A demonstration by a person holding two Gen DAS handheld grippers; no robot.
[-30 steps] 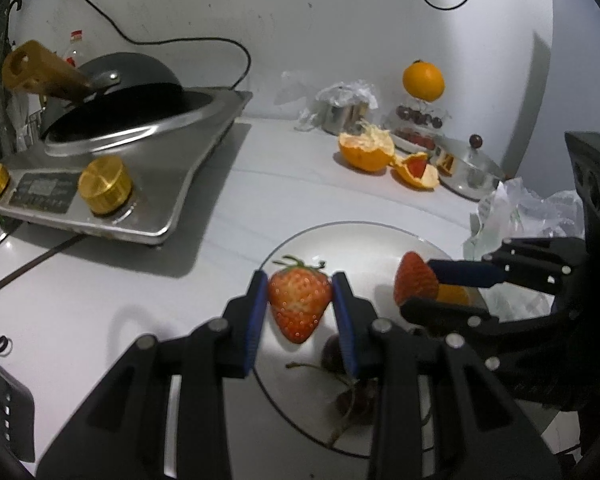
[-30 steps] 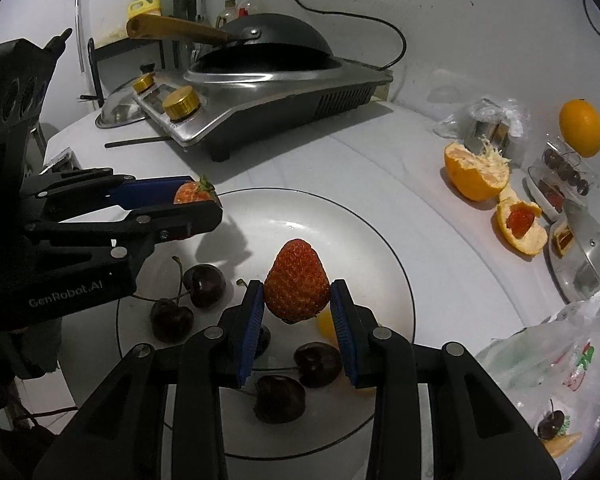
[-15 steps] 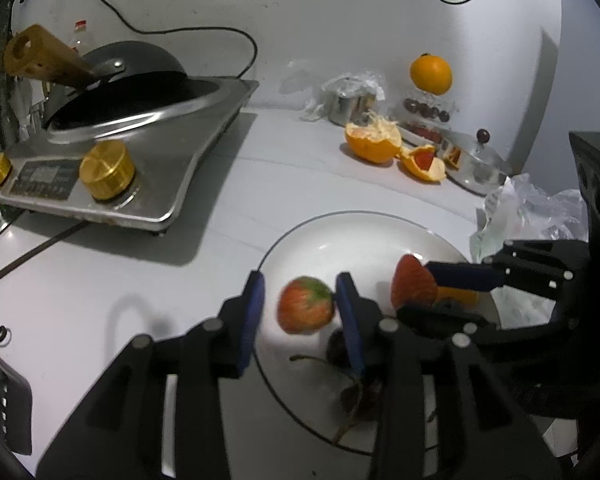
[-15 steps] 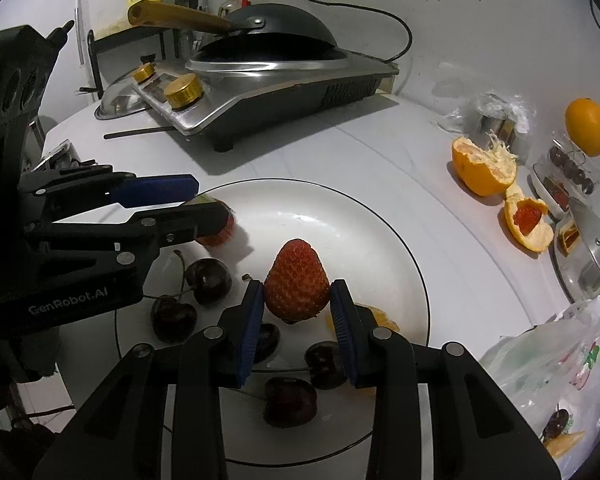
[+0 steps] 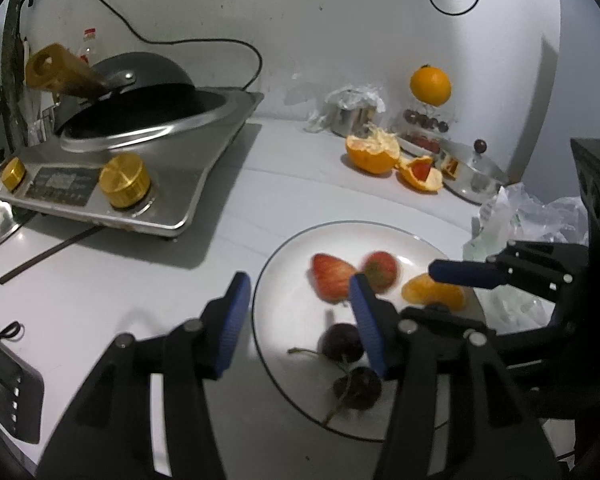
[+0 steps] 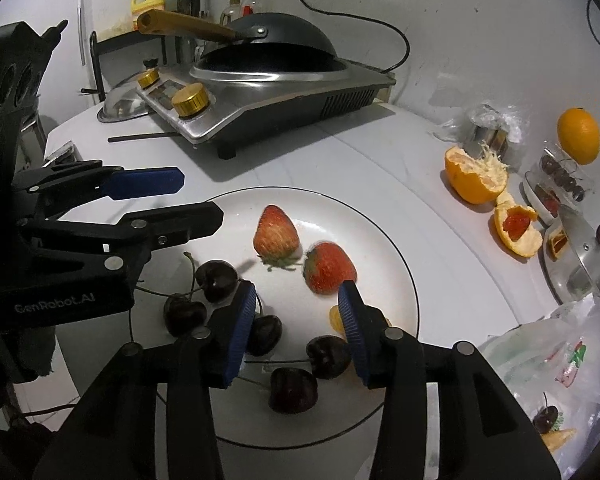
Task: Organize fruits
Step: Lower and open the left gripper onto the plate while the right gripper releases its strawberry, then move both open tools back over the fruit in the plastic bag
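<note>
A white plate holds two strawberries. The paler strawberry lies beside the redder strawberry, which looks blurred. Several dark cherries and an orange segment share the plate. My right gripper hovers just above the near side of the plate; its jaws are opening and hold nothing. My left gripper hangs over the plate's left rim; its jaws are opening too, with nothing between them. In the left wrist view both strawberries lie beyond its right finger.
An induction cooker with a dark wok stands at the back left, a thin stick in front of it. Orange peel halves, a whole orange, a pot lid and a plastic bag crowd the right.
Both grippers let go of their strawberries, which now lie on the plate. Each pair of jaws has spread wider. Neither hand has shifted much.
</note>
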